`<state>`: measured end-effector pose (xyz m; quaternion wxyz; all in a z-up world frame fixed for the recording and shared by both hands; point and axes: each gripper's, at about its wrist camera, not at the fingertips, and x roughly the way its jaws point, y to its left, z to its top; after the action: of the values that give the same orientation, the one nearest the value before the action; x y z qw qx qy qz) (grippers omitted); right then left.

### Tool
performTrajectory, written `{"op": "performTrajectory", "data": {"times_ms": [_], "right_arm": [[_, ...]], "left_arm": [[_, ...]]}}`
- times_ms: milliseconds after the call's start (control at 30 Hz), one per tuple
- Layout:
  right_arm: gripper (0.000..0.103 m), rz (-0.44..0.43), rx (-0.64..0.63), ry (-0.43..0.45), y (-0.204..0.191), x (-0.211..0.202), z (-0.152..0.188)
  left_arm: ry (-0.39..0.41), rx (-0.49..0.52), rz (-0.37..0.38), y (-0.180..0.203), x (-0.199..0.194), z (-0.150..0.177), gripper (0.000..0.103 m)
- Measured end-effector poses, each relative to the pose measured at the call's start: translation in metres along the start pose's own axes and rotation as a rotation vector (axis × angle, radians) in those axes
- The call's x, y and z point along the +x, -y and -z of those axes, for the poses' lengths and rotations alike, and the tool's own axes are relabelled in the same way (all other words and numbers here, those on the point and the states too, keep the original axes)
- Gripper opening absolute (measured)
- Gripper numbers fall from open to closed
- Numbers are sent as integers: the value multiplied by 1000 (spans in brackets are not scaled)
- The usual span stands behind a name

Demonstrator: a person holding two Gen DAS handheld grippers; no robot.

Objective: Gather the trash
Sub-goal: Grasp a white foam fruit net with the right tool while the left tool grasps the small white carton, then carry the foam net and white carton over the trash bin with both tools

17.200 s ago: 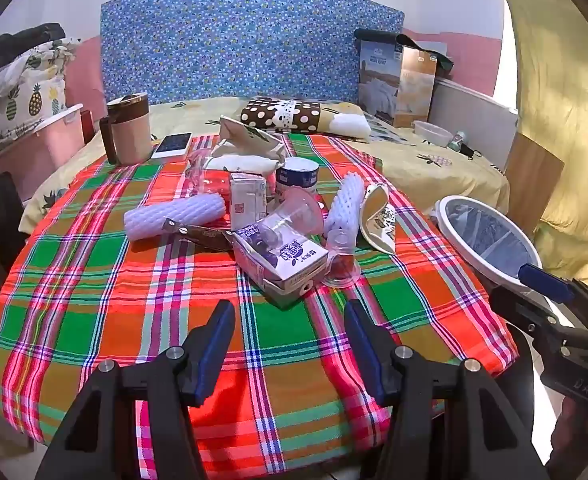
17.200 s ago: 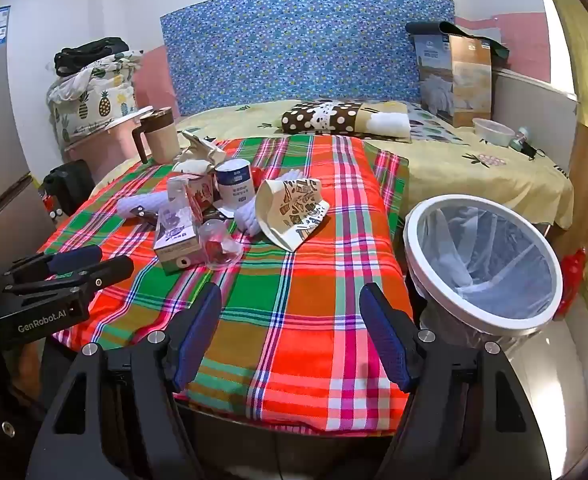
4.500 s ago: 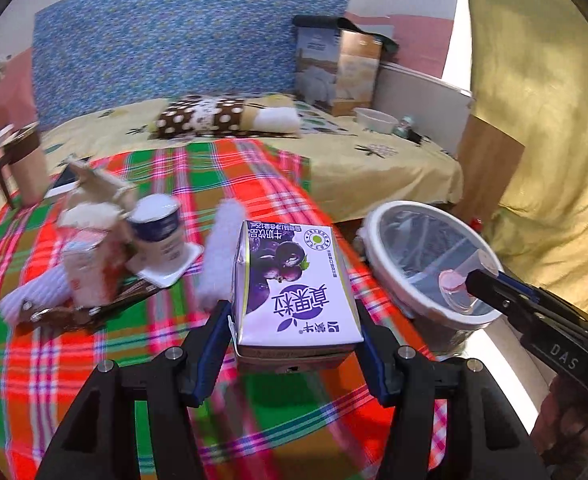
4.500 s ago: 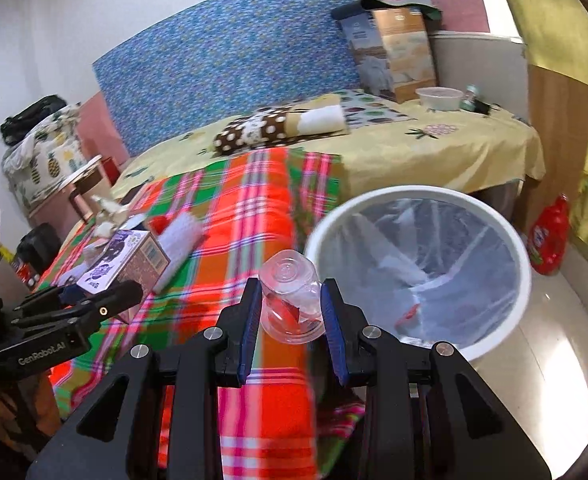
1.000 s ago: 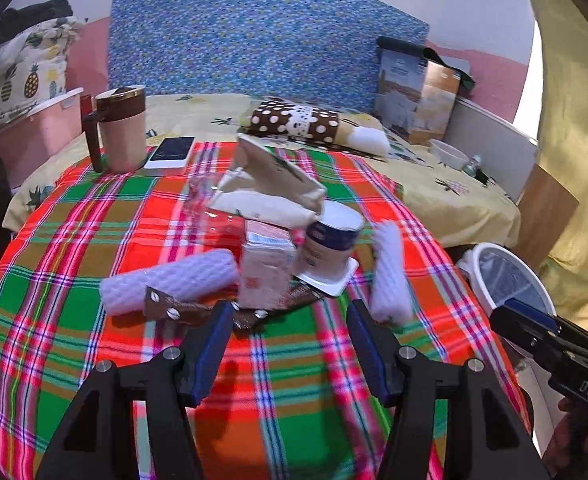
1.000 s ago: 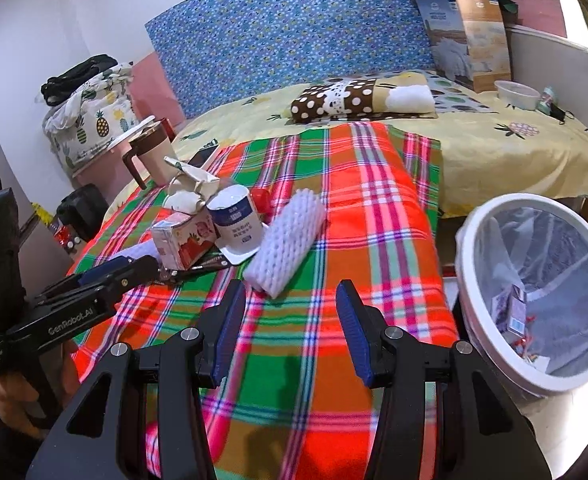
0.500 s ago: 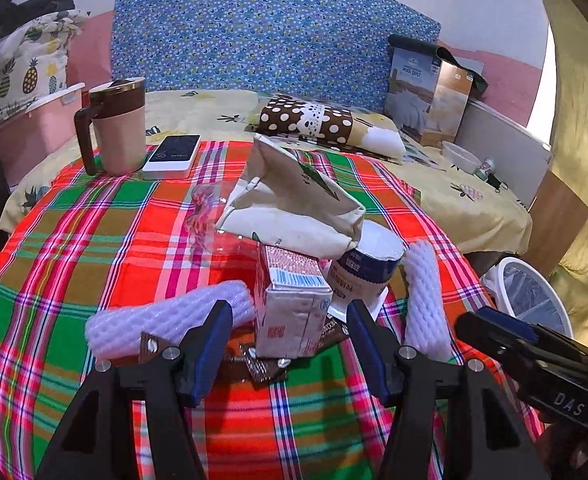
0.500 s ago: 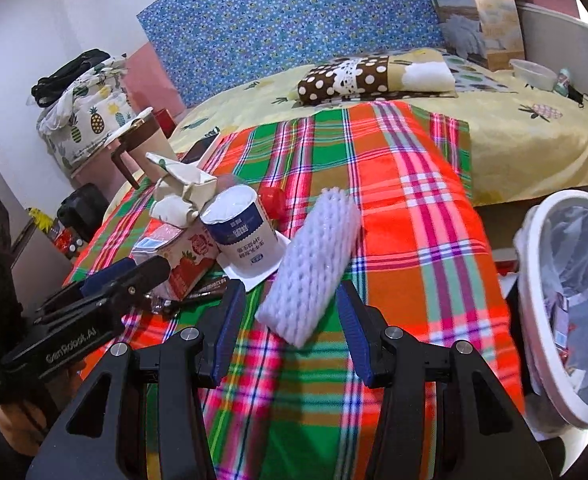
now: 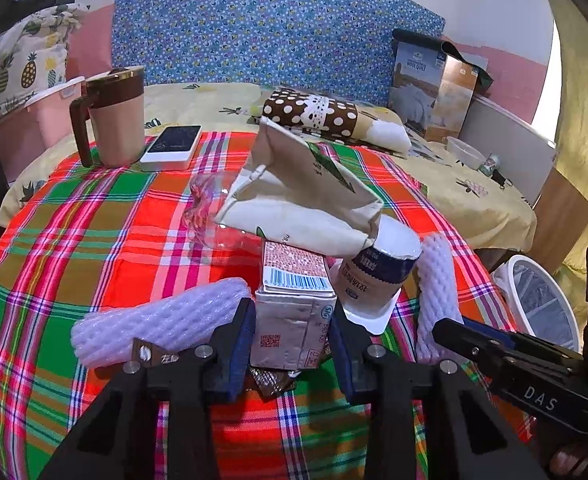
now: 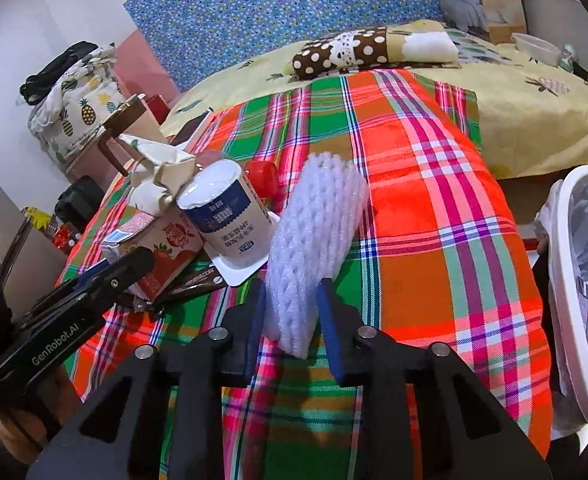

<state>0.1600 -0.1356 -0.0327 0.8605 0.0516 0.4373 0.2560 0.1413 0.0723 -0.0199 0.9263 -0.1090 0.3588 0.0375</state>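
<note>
My left hand-held gripper [image 9: 292, 334] has its 2 fingers on either side of the strawberry milk carton [image 9: 294, 312], touching or nearly so, near the middle of the plaid counter [image 9: 94, 220]. My right hand-held gripper [image 10: 290, 320] brackets the near end of the white foam sleeve [image 10: 314, 248], just beside the yogurt cup [image 10: 226, 216]; grip unclear. The trash bin [image 10: 574, 280] stands past the counter's right edge.

Left gripper [image 9: 292, 336]: fingers [image 9: 241, 344] closed against both sides of a carton. Right gripper [image 10: 290, 316]: fingers [image 10: 328, 320] closed on a foam sleeve's near end.
</note>
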Motion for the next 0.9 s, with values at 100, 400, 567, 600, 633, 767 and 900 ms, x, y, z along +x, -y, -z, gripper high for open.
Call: {"op": "performTrajectory", "data": {"times_ms": [100, 400, 567, 600, 633, 767, 900], "right_arm": [[23, 2, -18, 11, -1, -7, 2], [21, -7, -34, 43, -2, -29, 11], [20, -8, -39, 72, 0, -40, 13], [20, -9, -40, 77, 1, -43, 14], [20, -9, -40, 81, 1, -45, 14], [20, -4, -40, 99, 4, -52, 18], [20, 7, -29, 120, 10, -60, 20]], "left_arm": [[11, -1, 9, 1, -11, 2, 36], [41, 10, 21, 8, -49, 17, 35], [58, 21, 34, 16, -68, 24, 35], [60, 25, 38, 18, -71, 26, 35], [60, 26, 41, 20, -73, 27, 35], [61, 40, 65, 30, -80, 32, 35], [60, 56, 90, 42, -83, 34, 35]]}}
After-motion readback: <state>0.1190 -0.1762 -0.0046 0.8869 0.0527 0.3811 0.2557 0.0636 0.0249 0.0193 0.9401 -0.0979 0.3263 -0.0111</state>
